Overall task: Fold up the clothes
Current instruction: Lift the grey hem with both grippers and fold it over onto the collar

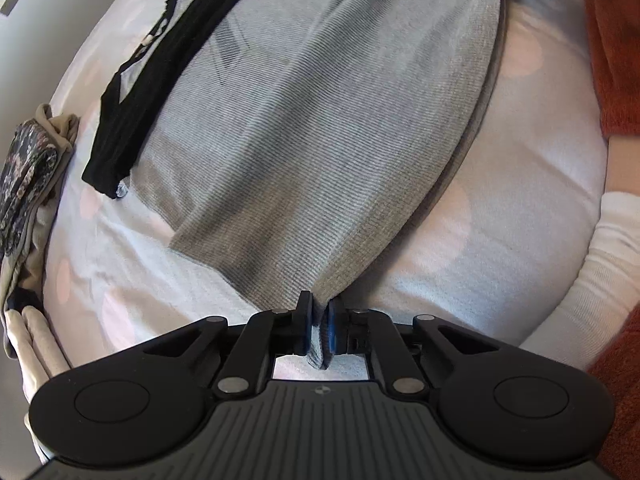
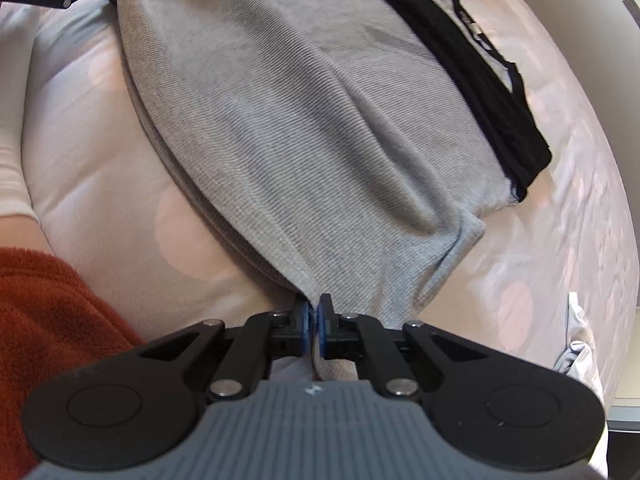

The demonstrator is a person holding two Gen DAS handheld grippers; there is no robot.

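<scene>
- Nearest in the left wrist view, the left tongs point(image 1: 318, 322) are clenched on a bunched corner of a grey ribbed garment point(image 1: 320, 120), the cloth squeezed between blue pads.
- Nearest in the right wrist view, the right tongs point(image 2: 316, 326) are likewise clamped on another corner of the same grey ribbed garment point(image 2: 312, 120).
- A small round emblem sits on each grip body; it is too small to read.
- The garment stretches away from both tongs across a bed point(image 1: 500, 220) covered in a pale sheet with faint pink spots.
- Along 1 long edge a second layer of grey cloth shows beneath the top layer, so the garment appears doubled over at least once.
- Judging from this, a fold is in hand: the 2 gripped corners are lifted off the sheet and the cloth hangs taut between them. Whether they are being carried over or laid down, the pictures do not settle.
- A rust-orange fleece sleeve point(image 2: 48, 320) and a white sleeve point(image 1: 592, 280) of the person lie beside the bed's near edge.
- Farther off, a black garment point(image 1: 132, 120) lies on the grey one's far part, with white marks on it that cannot be read.
- At the left view's far edge sits a pile of beige and floral cloth point(image 1: 32, 184), seemingly folded.
</scene>
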